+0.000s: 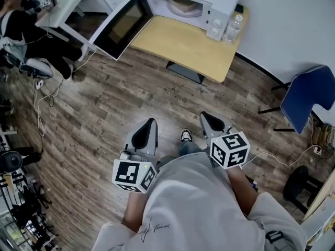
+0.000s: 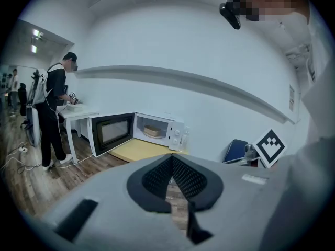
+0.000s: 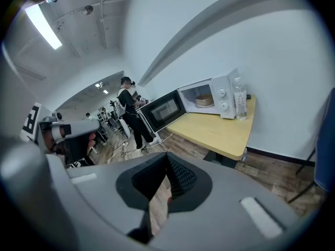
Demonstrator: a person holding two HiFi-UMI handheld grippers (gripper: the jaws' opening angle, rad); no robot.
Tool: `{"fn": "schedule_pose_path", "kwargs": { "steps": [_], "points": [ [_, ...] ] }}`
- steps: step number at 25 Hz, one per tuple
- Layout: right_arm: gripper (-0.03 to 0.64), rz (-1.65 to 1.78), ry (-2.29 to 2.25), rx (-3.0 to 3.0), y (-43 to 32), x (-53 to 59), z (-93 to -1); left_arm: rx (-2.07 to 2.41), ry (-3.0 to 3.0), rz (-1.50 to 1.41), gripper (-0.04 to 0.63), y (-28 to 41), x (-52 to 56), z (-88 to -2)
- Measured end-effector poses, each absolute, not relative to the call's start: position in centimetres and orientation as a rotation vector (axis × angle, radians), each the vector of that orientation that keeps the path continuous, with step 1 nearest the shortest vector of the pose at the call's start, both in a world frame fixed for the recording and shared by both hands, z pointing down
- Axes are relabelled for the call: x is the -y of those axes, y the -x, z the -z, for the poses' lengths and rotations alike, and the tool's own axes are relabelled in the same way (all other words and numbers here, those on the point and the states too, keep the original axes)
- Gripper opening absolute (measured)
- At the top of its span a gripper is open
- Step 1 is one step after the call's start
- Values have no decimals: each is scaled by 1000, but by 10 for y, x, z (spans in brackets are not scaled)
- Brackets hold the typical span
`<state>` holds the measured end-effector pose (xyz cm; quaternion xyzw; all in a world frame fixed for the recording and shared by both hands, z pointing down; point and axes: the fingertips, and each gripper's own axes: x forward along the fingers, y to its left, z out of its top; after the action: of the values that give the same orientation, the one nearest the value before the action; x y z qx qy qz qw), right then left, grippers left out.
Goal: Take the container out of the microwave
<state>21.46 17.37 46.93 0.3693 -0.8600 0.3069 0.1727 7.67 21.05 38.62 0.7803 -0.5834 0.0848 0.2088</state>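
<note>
The white microwave (image 1: 209, 1) stands at the back of a yellow-topped table (image 1: 183, 46), its door (image 1: 123, 22) swung wide open to the left. Inside sits a round tan container (image 1: 183, 5), also visible in the left gripper view (image 2: 152, 131) and the right gripper view (image 3: 203, 99). Both grippers hang over the wood floor, well short of the table, close to the person's body. The left gripper (image 1: 150, 123) (image 2: 171, 161) and the right gripper (image 1: 208, 118) (image 3: 167, 158) are each shut with nothing held.
A clear water bottle (image 1: 233, 27) stands right of the microwave. A blue chair (image 1: 309, 95) and a black stool (image 1: 298, 184) are at the right. Another person (image 1: 31, 30) stands at a white desk (image 1: 73, 1) on the left, with cables (image 1: 44, 103) on the floor.
</note>
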Motion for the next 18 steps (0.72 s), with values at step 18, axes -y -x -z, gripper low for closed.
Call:
{"fn": "schedule_pose_path", "kwargs": {
  "steps": [18],
  "points": [
    [12,-372,-1153,2395,-189,-99,-452,1567,-2214,-224,-3,-58,-136,-399]
  ]
}}
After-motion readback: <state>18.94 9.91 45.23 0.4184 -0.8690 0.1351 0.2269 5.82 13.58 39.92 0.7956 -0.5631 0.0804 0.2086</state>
